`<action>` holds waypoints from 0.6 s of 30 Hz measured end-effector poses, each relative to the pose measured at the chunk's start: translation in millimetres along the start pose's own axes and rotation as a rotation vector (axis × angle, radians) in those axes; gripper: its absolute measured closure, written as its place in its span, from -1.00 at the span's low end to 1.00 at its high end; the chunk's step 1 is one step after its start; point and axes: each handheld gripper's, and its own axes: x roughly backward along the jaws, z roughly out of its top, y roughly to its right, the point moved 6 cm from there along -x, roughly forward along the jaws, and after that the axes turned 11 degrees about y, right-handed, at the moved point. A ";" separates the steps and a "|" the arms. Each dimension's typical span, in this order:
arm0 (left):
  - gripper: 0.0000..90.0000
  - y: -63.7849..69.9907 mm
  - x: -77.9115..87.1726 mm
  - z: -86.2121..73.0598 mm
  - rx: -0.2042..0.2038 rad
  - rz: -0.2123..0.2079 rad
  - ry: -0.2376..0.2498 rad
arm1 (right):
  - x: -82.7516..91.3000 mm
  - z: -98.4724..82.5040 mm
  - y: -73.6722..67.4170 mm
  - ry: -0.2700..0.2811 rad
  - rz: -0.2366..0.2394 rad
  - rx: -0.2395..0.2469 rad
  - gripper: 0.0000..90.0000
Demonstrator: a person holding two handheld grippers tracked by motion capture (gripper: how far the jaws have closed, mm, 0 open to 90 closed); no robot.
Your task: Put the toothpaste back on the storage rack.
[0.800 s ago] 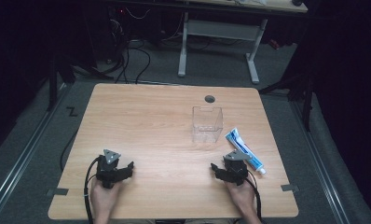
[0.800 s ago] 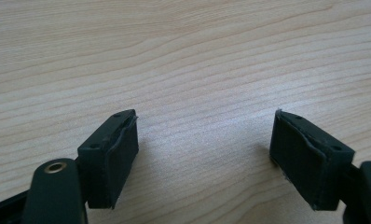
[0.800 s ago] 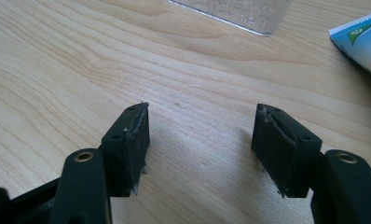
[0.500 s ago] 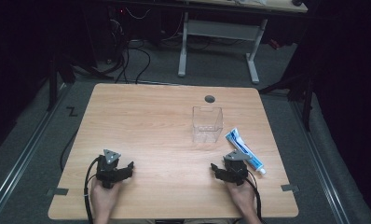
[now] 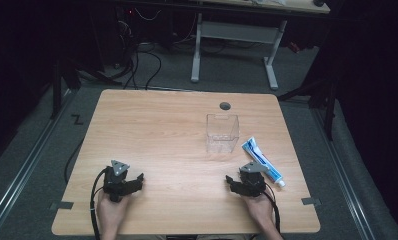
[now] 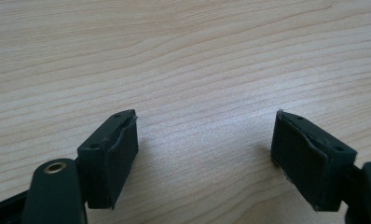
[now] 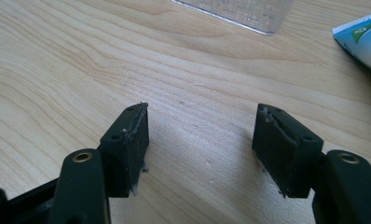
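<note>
A light wooden table (image 5: 152,130) takes up the middle of the high view, standing on a grey floor with a white-legged desk frame (image 5: 234,35) across the top of the frame and dark cables (image 5: 137,60) on the floor at upper left. Just right of the table's centre stands a clear plastic box (image 5: 222,133), open at the top and upright, with nothing visible inside it; a small round grommet hole (image 5: 225,106) sits in the tabletop just above it in the frame. To the lower right of the box, near but not touching it, a blue-and-white toothpaste tube (image 5: 262,161) lies flat on a diagonal, its cap end pointing toward the lower right corner. At lower left, the left gripper (image 5: 137,181) rests low over bare wood in a person's hand (image 5: 111,210), and the left gripper view has its jaws spread wide with nothing between them. At lower right, the right gripper (image 5: 230,182) sits just beside the tube's lower end, held by the other hand (image 5: 257,205); the right gripper view has its jaws likewise parted over empty wood, the box's bottom edge at the top of the frame and the tube's corner at upper right.
</note>
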 end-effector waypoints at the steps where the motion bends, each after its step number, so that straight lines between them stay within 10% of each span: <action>1: -0.48 0.0 0.0 0.0 0.000 0.000 0.000 | 0.0 0.0 0.1 0.000 0.002 0.001 -0.20; 18: -0.49 0.1 0.1 -0.1 -0.001 -0.001 0.000 | 8.5 1.7 2.7 -0.009 -0.004 -0.040 -0.16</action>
